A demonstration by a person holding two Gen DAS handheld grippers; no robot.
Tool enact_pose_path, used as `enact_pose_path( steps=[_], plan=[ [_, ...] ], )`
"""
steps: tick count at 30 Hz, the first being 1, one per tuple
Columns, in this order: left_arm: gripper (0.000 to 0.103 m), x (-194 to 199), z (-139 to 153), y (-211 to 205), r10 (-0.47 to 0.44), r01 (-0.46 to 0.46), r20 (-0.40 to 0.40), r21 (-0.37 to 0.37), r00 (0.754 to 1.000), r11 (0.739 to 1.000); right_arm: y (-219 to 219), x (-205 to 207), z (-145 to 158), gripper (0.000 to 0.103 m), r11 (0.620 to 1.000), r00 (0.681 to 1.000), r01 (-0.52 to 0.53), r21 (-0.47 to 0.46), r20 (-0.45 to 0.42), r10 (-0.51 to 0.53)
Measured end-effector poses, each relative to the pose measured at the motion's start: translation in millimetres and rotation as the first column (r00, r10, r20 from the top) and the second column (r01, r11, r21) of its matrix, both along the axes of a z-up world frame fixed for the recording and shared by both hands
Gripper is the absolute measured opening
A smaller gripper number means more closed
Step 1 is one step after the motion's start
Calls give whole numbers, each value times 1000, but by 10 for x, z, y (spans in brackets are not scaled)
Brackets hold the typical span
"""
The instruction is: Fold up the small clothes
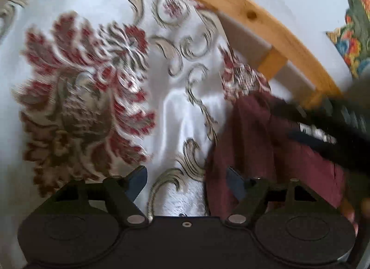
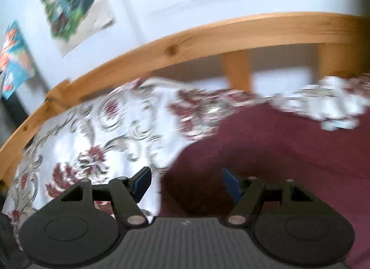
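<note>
- The dark maroon cloth garment (image 1: pixel 272 148) lies on the white satin bedspread with red and grey floral embroidery (image 1: pixel 97 79), spread loose, not bundled — probably laid flat there so that an edge can be picked up and turned over for a fold.
- In the left wrist view the garment sits ahead and to the right of the left claw (image 1: pixel 187 181); its near edge reaches the claw's right finger, while the left finger stands over bare bedspread.
- The left claw's jaws stand spread, with nothing pinched between them. It points steeply down at the bedspread, a pose that looks suited to coming in on the garment's edge.
- A blurred black shape crosses the garment at the right of that view — apparently the other tool, though the smear makes it hard to be sure.
- In the right wrist view the garment fills the ground ahead and to the right of the right claw (image 2: pixel 187 181), its left edge running just inside the gap between the fingers.
- The right claw is also spread and empty, tilted downward and rolled somewhat.
- Beyond both claws runs the curved pine bed rail (image 2: pixel 208 35), with a pale wall and colourful posters (image 2: pixel 69 3) behind.
</note>
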State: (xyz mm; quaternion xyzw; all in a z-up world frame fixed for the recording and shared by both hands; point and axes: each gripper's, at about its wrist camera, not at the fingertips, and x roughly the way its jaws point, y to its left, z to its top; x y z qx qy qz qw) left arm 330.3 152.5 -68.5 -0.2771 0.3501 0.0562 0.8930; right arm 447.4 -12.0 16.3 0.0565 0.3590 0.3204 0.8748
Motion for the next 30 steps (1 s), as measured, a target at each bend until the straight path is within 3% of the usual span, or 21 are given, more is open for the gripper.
enact_pose_path(
  steps=[1,3,5,6,7,11,14,18,22,24,26,30],
  plan=[
    [76,25,-39,-17,-5,5,-11,-10,1000,1000,123,62,-28,70,999,999,-30,-41,-27,29],
    [77,66,-105,-37,-7,7,-31,-9,999,1000,311,115,-95,54,988,999,-48,-149,-29,44],
    [78,89,-138,-64,-4,5,-43,10,999,1000,430,169,-165,19,969,999,-47,-245,-6,47],
    [80,96,-152,-69,0,1,-45,14,999,1000,450,198,-185,13,965,999,-39,-258,0,41],
    [80,96,-163,-74,6,-5,-45,13,999,1000,438,228,-179,8,970,1000,-23,-241,14,27],
    [81,116,-196,-74,29,-29,-45,11,999,1000,358,253,-84,7,988,994,11,-152,109,6],
    [81,135,-204,-84,40,-39,-47,13,998,999,389,348,-127,7,989,995,-7,-149,97,22],
    [81,140,-201,-73,49,-49,-49,0,998,999,447,371,-279,17,979,996,3,-202,89,16],
    [81,108,-205,13,74,-77,-47,-58,996,995,399,278,-284,48,969,990,43,-243,141,-9],
    [81,113,-208,37,83,-86,-46,-74,996,994,333,185,-246,53,966,985,59,-251,174,-15],
    [82,112,-208,49,87,-90,-46,-80,995,993,225,29,-187,70,966,978,73,-249,206,-21],
    [84,100,-212,77,98,-102,-46,-106,994,989,-61,-353,-102,90,948,962,97,-302,275,-11]
  ],
)
